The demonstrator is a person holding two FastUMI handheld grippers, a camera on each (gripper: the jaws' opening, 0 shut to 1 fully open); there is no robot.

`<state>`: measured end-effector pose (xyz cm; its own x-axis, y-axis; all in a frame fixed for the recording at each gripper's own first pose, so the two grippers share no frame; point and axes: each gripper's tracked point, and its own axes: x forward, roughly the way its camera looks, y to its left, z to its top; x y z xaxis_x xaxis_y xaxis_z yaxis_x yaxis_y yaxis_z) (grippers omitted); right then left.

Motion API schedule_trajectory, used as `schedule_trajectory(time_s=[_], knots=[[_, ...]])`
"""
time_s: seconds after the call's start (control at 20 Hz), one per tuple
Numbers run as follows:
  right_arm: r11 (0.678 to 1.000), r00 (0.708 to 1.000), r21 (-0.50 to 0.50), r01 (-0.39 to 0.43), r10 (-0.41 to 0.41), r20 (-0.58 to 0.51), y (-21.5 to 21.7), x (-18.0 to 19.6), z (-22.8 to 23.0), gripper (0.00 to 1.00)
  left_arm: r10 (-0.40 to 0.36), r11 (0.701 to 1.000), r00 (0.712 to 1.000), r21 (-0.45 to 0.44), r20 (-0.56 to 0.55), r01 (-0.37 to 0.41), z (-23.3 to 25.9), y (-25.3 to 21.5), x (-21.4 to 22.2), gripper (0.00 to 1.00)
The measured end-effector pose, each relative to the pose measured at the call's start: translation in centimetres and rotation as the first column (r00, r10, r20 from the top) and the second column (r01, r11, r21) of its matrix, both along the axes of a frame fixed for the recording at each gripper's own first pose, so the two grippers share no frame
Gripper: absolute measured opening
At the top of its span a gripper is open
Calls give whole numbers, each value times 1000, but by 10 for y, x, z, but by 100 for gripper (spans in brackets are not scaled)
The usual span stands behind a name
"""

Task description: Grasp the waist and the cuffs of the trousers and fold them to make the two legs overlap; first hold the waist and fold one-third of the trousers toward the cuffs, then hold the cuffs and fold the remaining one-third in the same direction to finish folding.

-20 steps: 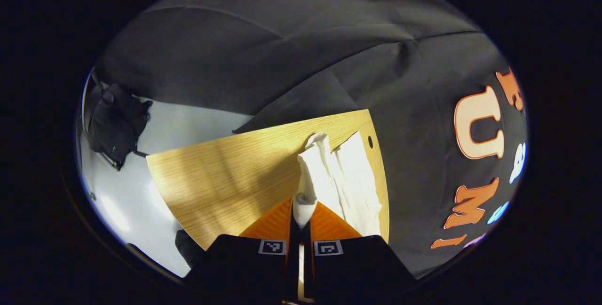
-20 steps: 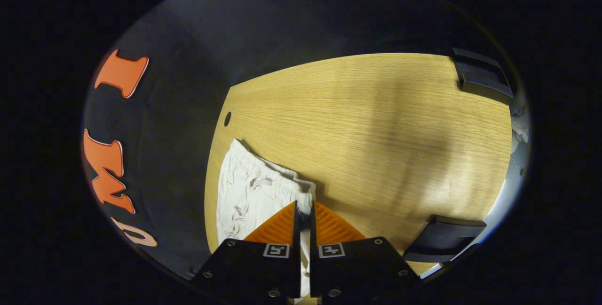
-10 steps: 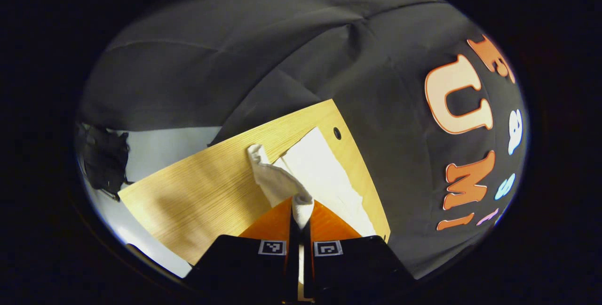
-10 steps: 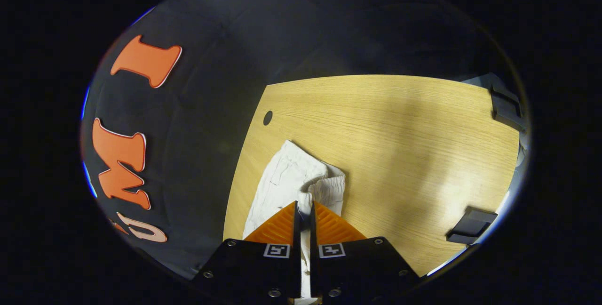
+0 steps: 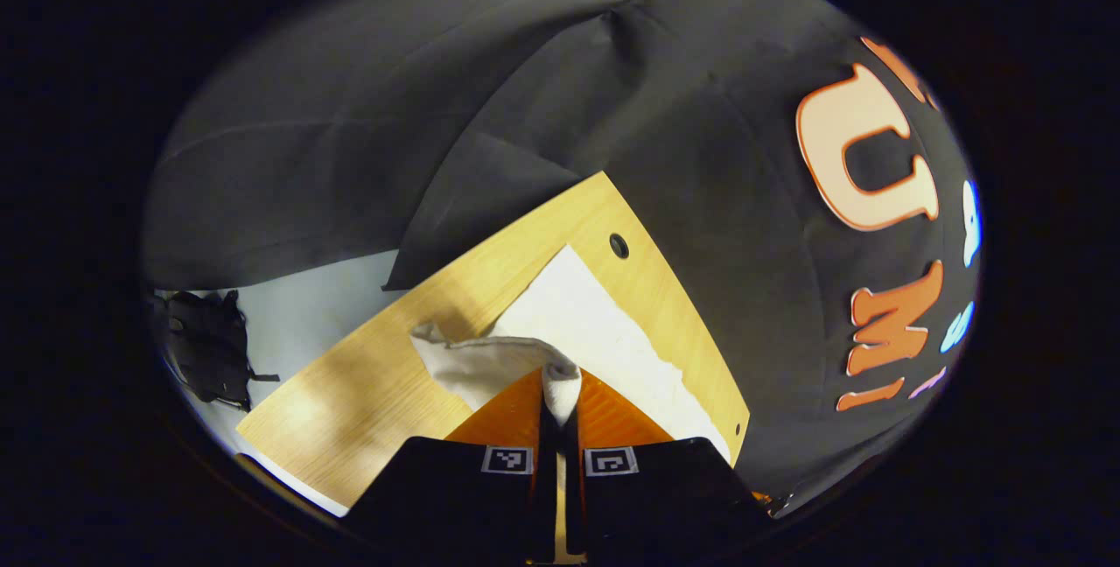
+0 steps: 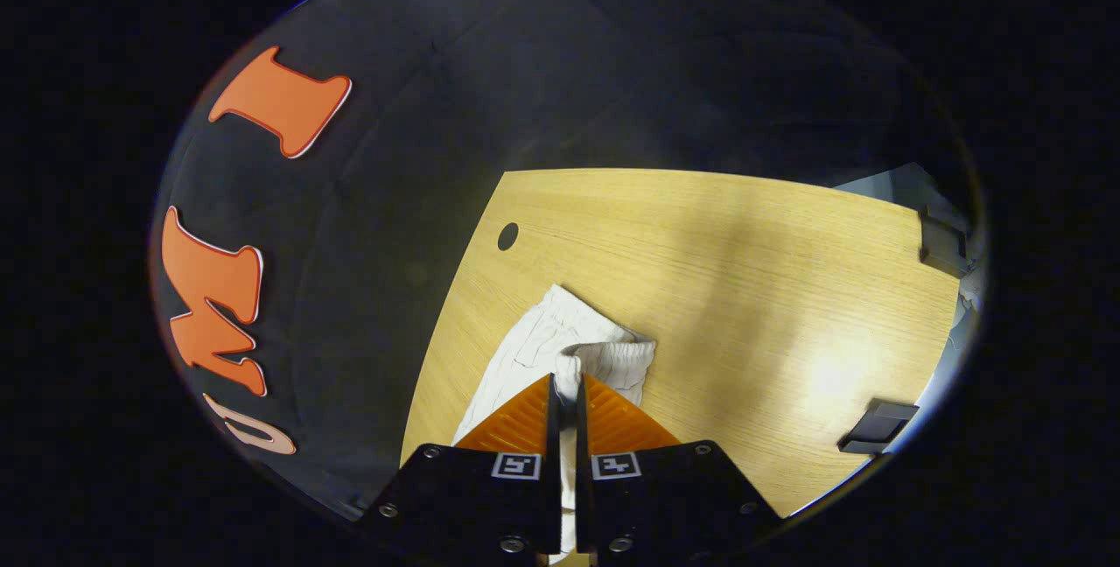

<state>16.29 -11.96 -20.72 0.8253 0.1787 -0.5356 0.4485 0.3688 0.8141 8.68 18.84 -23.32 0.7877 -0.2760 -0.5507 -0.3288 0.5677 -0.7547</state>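
So in the left gripper view, the left gripper [image 5: 560,396] has its fingers pinched tight on a bunched bit of the white trousers [image 5: 604,331], which lie along the desk [image 5: 350,401] edge near the corner with the little hole [image 5: 619,245]; the lifted flap sags toward the middle of the desk. Over in the right gripper view, the right gripper [image 6: 567,392] is clamped on the elastic waist [image 6: 612,357], cloth curling over itself by the same edge. The fabric looks light, floppy and prone to wrinkling, so I'd say grab hems and the waistband, where it's thicker, not the loose middle.
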Motion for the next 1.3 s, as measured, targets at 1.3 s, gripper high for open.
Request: schedule_trajectory(time_s=[1.3], knots=[[991, 977, 88, -97, 112, -181, 31, 125, -17, 7, -168, 966, 955, 153, -244, 209, -38, -20, 158, 8]])
